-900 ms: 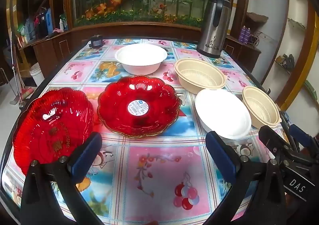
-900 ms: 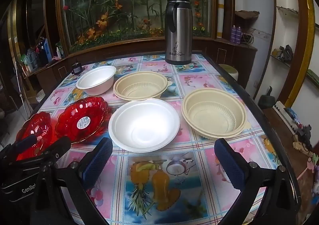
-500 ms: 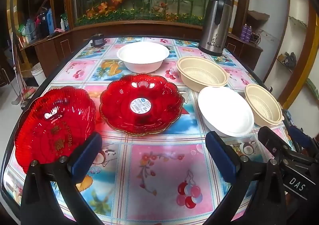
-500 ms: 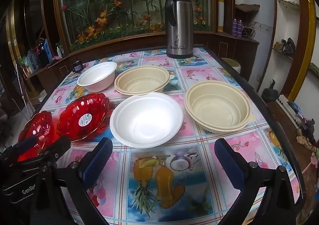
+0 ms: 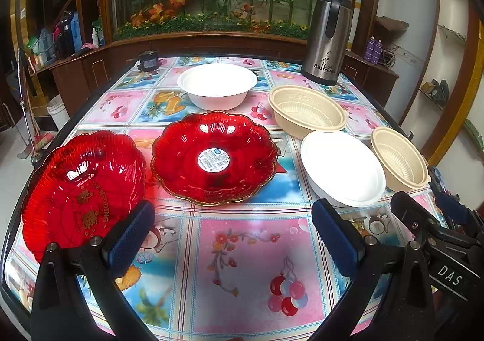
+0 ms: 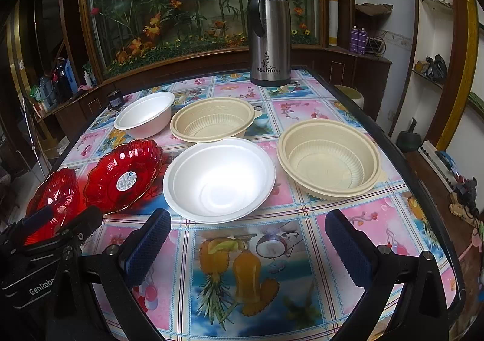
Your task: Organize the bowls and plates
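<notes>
Two red scalloped plates sit at the table's left: one with gold lettering (image 5: 81, 189) (image 6: 54, 198) and one with a white sticker (image 5: 214, 159) (image 6: 124, 179). A white bowl (image 5: 341, 168) (image 6: 219, 179) sits near the front, another white bowl (image 5: 217, 85) (image 6: 145, 114) farther back. Two beige ribbed bowls stand right: one at the back (image 5: 307, 111) (image 6: 213, 118), one near the right edge (image 5: 399, 158) (image 6: 329, 158). My left gripper (image 5: 233, 235) is open and empty, short of the plates. My right gripper (image 6: 248, 247) is open and empty, short of the near white bowl.
A steel thermos jug (image 5: 328, 35) (image 6: 269, 34) stands at the table's far right. A small dark jar (image 5: 148, 60) sits at the far left corner. The table (image 5: 251, 265) has a fruit-patterned cloth and a dark rim. Wooden cabinets and a plant display lie behind.
Both grippers have risen and drawn back slightly, so the dishes sit a little lower and farther in view. Nothing on the table has moved.
</notes>
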